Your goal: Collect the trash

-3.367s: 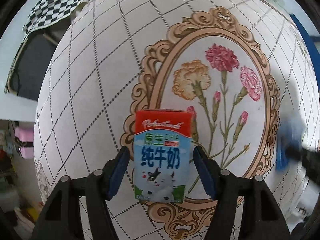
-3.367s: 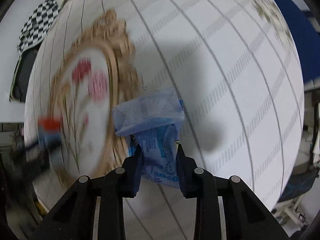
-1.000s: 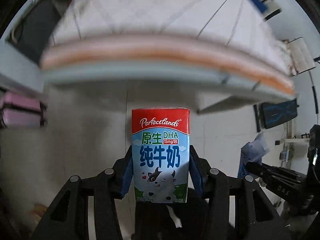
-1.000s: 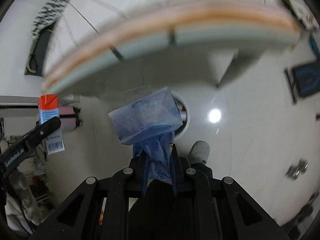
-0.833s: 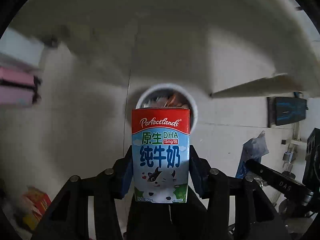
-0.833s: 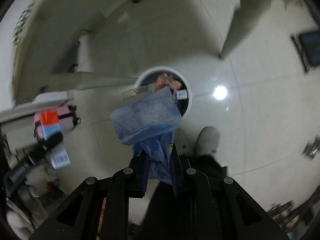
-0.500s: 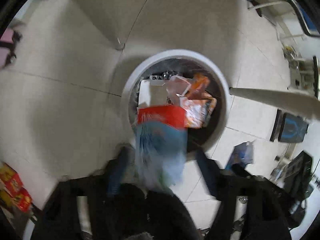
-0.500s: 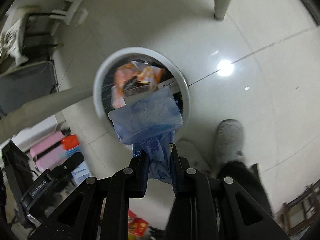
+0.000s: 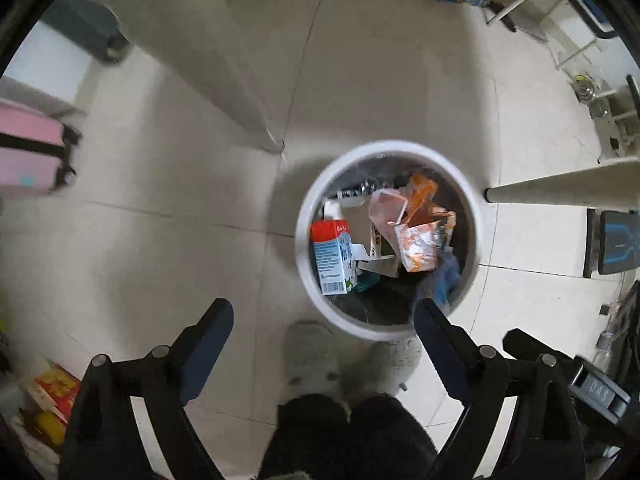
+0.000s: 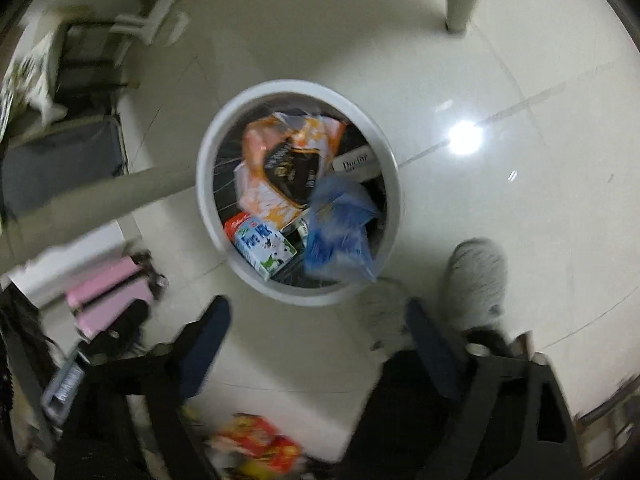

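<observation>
Opening wide and empty, the left gripper (image 9: 322, 334) and right gripper (image 10: 318, 330) have just let go: the red-and-blue milk carton (image 9: 333, 256) and crumpled blue plastic wrapper (image 10: 338, 230) now lie inside the round white waste bin (image 9: 472, 216), so both pieces are collected.

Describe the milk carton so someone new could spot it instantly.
Find the round white bin on the tiled floor. The milk carton lies inside against its wall, beside orange wrappers and a blue bag. It is the only boxy item with a red top and a pale blue body.
</observation>
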